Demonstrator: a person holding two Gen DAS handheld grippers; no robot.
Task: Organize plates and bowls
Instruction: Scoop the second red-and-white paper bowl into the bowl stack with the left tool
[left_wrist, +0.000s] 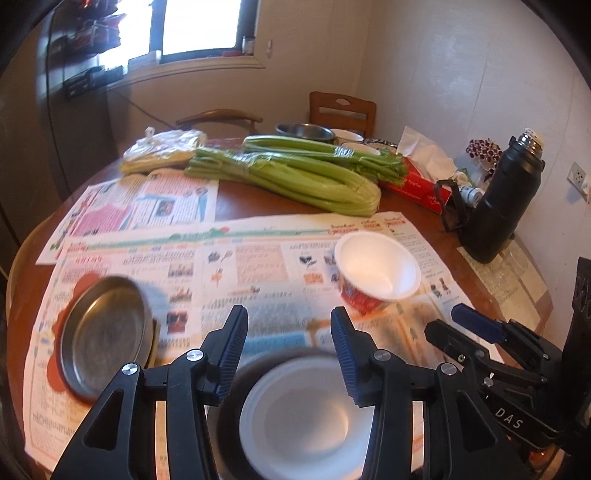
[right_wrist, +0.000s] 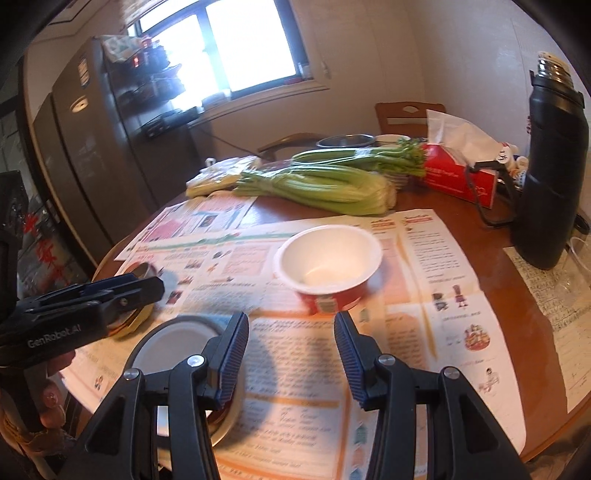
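Observation:
A white bowl (left_wrist: 303, 417) sits in a dark-rimmed plate (left_wrist: 231, 402) on the newspaper, right below my open, empty left gripper (left_wrist: 290, 354). A steel plate (left_wrist: 105, 332) lies to its left. A red-sided paper bowl with a white inside (left_wrist: 376, 267) stands ahead on the right. In the right wrist view my right gripper (right_wrist: 291, 356) is open and empty over the newspaper, the paper bowl (right_wrist: 328, 262) ahead of it. The white bowl in its plate (right_wrist: 173, 347) lies at its left, and the left gripper (right_wrist: 122, 295) above that.
Celery bunches (left_wrist: 295, 173), a plastic bag (left_wrist: 164, 149), a red tissue box (left_wrist: 421, 181) and a black thermos (left_wrist: 506, 199) crowd the far and right side of the round wooden table (right_wrist: 506, 266). A steel bowl (left_wrist: 304, 132) and chairs stand behind. A fridge (right_wrist: 81, 147) is at the left.

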